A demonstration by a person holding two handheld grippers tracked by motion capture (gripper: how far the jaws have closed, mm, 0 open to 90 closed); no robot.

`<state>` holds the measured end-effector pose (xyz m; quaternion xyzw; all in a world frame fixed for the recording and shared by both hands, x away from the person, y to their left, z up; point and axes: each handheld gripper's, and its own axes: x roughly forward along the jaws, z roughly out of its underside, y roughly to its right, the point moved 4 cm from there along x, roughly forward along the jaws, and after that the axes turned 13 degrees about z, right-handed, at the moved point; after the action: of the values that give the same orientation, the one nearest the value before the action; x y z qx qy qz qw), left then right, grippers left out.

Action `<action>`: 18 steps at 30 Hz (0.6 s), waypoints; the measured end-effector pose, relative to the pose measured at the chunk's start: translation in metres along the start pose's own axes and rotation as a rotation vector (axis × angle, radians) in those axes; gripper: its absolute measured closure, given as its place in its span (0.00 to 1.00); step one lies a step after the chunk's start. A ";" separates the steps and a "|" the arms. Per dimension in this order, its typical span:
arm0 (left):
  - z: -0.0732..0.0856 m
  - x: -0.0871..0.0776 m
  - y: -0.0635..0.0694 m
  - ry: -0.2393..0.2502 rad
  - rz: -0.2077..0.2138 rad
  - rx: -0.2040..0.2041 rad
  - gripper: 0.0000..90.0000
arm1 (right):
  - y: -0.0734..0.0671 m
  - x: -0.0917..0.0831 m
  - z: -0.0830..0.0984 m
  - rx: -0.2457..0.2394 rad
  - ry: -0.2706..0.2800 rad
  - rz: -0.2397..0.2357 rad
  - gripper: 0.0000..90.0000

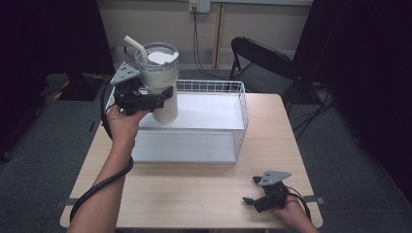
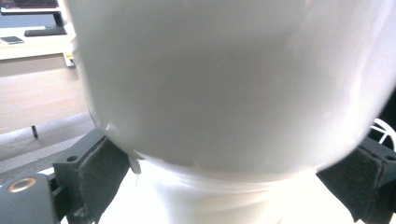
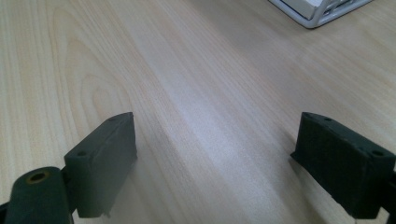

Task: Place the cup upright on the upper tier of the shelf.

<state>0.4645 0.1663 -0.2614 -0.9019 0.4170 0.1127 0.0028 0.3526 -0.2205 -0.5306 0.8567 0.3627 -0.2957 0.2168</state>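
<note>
White tumbler [image 1: 162, 85] with a straw [image 1: 134, 46] is sitting clamped in our left gripper [image 1: 163, 95], raised over the wire basket [image 1: 221, 127] beyond it. We are resting our right gripper [image 1: 252, 190] low on the wooden table [image 1: 194, 189], jaws spread apart.

Black folding chair [image 1: 262, 63] behind the wooden table [image 1: 194, 189]; wall outlet [image 1: 199, 6] above.
</note>
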 end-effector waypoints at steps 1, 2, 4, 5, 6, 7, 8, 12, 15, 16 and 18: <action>-0.001 -0.002 0.000 0.008 0.002 0.001 0.08 | 0.000 0.000 0.000 0.000 0.000 0.000 0.14; -0.001 -0.004 0.001 0.013 0.004 0.005 0.08 | 0.000 0.000 0.000 0.000 0.000 0.001 0.14; -0.001 -0.008 0.001 0.008 0.007 0.007 0.08 | 0.000 0.000 0.000 0.000 -0.001 0.001 0.14; -0.001 -0.012 0.001 0.005 0.007 0.013 0.08 | 0.000 0.000 0.000 0.000 0.000 0.000 0.14; -0.001 -0.014 0.002 0.006 0.006 0.018 0.08 | 0.000 0.000 0.000 0.000 0.000 0.000 0.14; -0.001 -0.017 0.003 0.014 0.009 0.014 0.08 | 0.000 0.000 0.000 0.000 -0.001 0.000 0.14; -0.001 -0.020 0.003 0.013 0.008 0.014 0.09 | 0.000 0.000 0.000 0.000 -0.001 0.000 0.14; 0.004 -0.030 0.004 0.018 0.016 0.018 0.10 | 0.000 0.000 0.000 -0.001 0.000 -0.001 0.14; 0.008 -0.036 0.006 0.008 0.025 0.015 0.10 | 0.000 0.000 0.000 -0.001 0.000 -0.001 0.14; 0.010 -0.038 0.006 0.004 0.024 0.019 0.10 | 0.001 0.000 0.000 -0.002 0.000 -0.002 0.14; 0.014 -0.043 0.006 -0.009 0.026 0.031 0.11 | 0.001 0.000 0.000 -0.003 0.000 -0.003 0.14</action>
<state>0.4301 0.1959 -0.2658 -0.8958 0.4302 0.1102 0.0171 0.3535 -0.2207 -0.5307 0.8558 0.3645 -0.2956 0.2175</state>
